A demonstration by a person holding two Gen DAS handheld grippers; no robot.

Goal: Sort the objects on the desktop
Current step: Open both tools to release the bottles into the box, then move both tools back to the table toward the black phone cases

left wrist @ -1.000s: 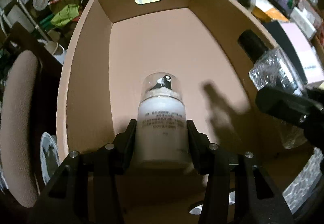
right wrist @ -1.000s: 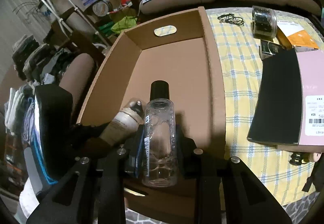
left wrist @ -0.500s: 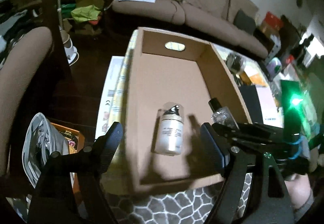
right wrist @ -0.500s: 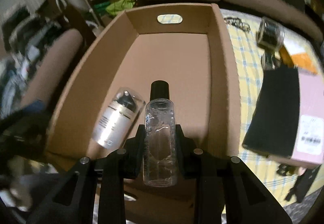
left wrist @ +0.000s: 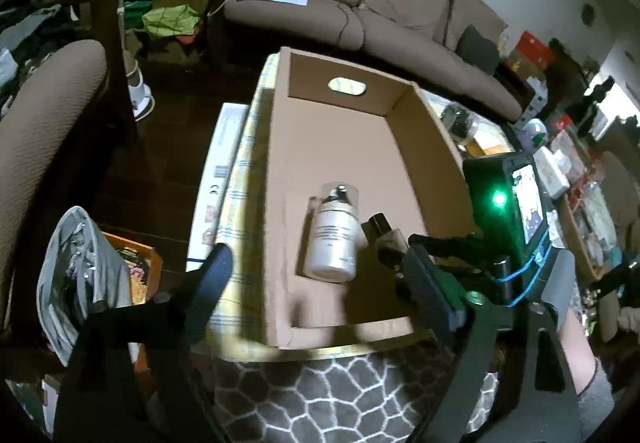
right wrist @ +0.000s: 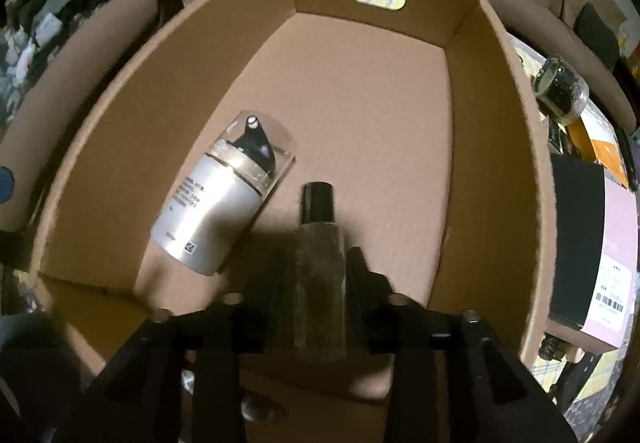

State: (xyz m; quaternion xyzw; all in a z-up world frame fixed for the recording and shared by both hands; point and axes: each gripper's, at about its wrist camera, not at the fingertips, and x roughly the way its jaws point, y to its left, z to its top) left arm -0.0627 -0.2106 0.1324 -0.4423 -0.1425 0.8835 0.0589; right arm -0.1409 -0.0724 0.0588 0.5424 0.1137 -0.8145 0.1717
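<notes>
In the right wrist view, the right claw [right wrist: 319,283] is clenched on a clear bottle [right wrist: 319,271] with a black cap, both fingers [right wrist: 362,275] pressed to its sides; the bottle points forward over the near end of the cardboard box [right wrist: 520,147], low above the floor of the box. Just left of it, a white pump bottle [right wrist: 218,203] with a clear dome cap lies on its side on the box floor, its cap angled toward the far right. The 2 bottles are close, but whether they touch cannot be told.

In the left wrist view, the left claw [left wrist: 316,275] is released, its 2 fingers [left wrist: 212,279] spread wide with nothing between them, raised above the near end of the box [left wrist: 276,171]. The white pump bottle [left wrist: 333,239] lies between them far below, and the clear bottle [left wrist: 386,239] shows at its right, held by the right claw [left wrist: 400,255].

The box stands on a tabletop [left wrist: 244,171] with a yellow checked cloth. Right of the box sit a black and pink carton [right wrist: 592,243] and a round clear jar [right wrist: 562,91]. Beyond is a brown sofa [left wrist: 384,11].
</notes>
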